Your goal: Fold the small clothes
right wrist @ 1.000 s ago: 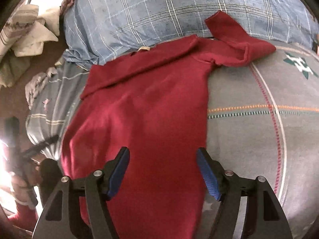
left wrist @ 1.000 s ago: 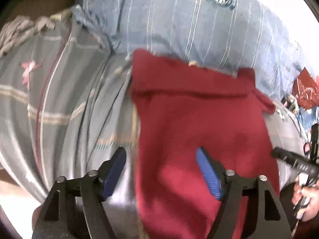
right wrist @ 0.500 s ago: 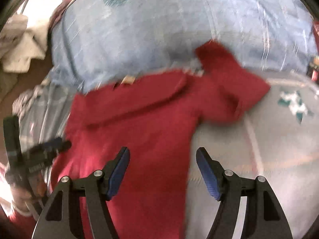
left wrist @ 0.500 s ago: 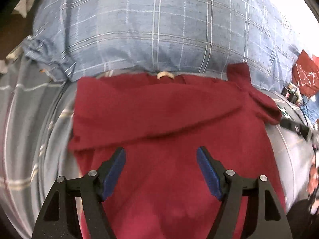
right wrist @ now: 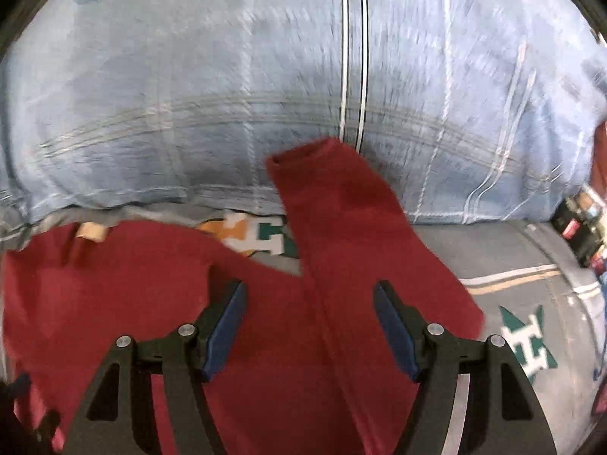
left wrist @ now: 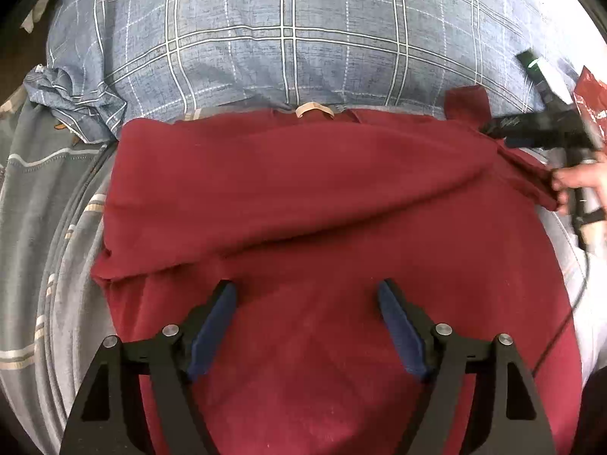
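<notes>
Bedding fills both views: a grey spread (left wrist: 49,227) with a blue checked pillow (left wrist: 288,38) behind it, and on the spread lies the red shirt (left wrist: 303,197), back up, its neck label (left wrist: 314,109) at the pillow's foot. Its long axis runs from that collar toward me, hem nearest. Over the last second I've swung both tools in over it: my left gripper (left wrist: 305,314) has come from the shirt's left edge to its middle, jaws just widened, nothing between them. My right gripper (right wrist: 309,314) has slid out to the unfolded right sleeve (right wrist: 341,204), jaws apart and empty. One side looks already folded in; I judge this sleeve comes next.
</notes>
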Demonstrator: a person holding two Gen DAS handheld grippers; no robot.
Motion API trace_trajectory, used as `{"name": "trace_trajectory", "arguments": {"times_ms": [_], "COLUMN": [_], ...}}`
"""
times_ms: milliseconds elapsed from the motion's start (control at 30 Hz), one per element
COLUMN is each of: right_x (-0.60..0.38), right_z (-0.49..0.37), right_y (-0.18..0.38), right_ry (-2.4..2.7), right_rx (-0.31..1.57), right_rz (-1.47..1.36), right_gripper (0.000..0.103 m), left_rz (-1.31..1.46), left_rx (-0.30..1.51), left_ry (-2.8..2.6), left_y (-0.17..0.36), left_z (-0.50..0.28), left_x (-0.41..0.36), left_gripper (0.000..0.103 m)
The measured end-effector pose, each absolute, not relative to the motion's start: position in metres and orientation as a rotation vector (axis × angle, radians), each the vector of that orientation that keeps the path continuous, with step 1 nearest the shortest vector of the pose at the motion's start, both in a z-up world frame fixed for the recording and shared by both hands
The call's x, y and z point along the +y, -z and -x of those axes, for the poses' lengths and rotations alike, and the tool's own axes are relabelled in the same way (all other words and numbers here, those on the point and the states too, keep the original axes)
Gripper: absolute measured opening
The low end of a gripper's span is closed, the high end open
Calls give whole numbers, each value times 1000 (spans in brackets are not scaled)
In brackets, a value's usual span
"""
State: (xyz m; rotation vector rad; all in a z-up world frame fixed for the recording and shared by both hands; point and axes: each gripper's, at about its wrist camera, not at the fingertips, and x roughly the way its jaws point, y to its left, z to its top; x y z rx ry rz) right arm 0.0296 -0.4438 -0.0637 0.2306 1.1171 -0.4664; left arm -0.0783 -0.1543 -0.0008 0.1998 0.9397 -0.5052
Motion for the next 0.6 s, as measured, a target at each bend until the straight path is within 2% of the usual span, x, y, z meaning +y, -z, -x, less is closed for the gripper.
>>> {"name": "trace_trajectory", "arguments": {"times_ms": [67,133,200,267,400,600], "right_x": [-458,-471,-480,-487,-497,-476], "right_z": [-36,-33,-30,-26,0,39], "right_y": [85,85,84,82,61,-7], "right_ry": [488,499,507,498,433,206], "right_rx": [1145,1097,1093,1101,1047,875], "right_rz": [-214,-247,-253,-264,-365,-495], "right_gripper": [69,62,30,12,10,10], "left_rz": [-196,-187,-175,-166,-86,50], "left_rx": [943,948,955,964,932,884], "left_ry": [507,506,509,502,445,349], "left_y": [1,0,-6,-10,-25,-40], "left_z": [74,71,73,71,60,45], "left_x": [-154,-153,-147,-142,-117,-78], "left_gripper": [78,78,78,78,77,77]}}
